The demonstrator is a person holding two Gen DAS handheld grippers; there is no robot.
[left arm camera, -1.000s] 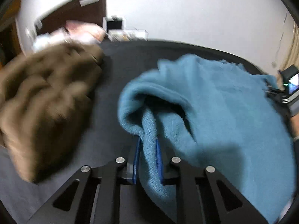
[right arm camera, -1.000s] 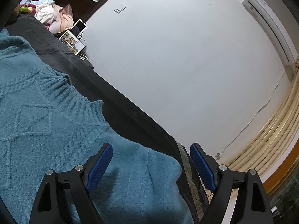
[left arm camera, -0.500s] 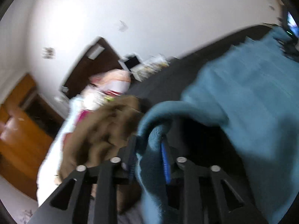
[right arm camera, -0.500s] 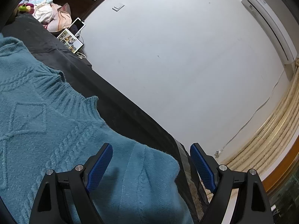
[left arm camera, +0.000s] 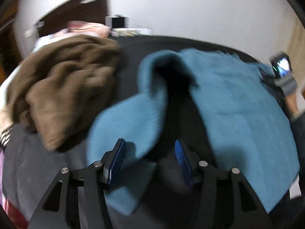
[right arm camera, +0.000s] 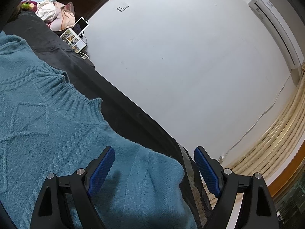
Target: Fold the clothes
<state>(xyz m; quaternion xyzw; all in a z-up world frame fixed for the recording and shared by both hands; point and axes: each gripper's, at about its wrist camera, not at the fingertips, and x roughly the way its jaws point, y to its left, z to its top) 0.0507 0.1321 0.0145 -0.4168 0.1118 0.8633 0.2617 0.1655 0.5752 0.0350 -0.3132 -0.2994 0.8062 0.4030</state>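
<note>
The blue sweater (left arm camera: 238, 110) is lying spread on the dark bed cover (left arm camera: 129, 61), and the left gripper (left arm camera: 148, 158) has just been opening its jaws, with the sleeve (left arm camera: 131, 122) lying loose between them, no longer pinched. The right gripper (right arm camera: 152, 169) is hovering wide open over the sweater's shoulder, gripping nothing. Folding looks barely begun; the brown garment (left arm camera: 64, 89) beside the sweater is waiting, unfolded.

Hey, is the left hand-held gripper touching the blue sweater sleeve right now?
Cannot tell. In the left wrist view the left hand-held gripper has just been opening; the sweater sleeve lies between its jaws, but blur hides any contact.
</note>
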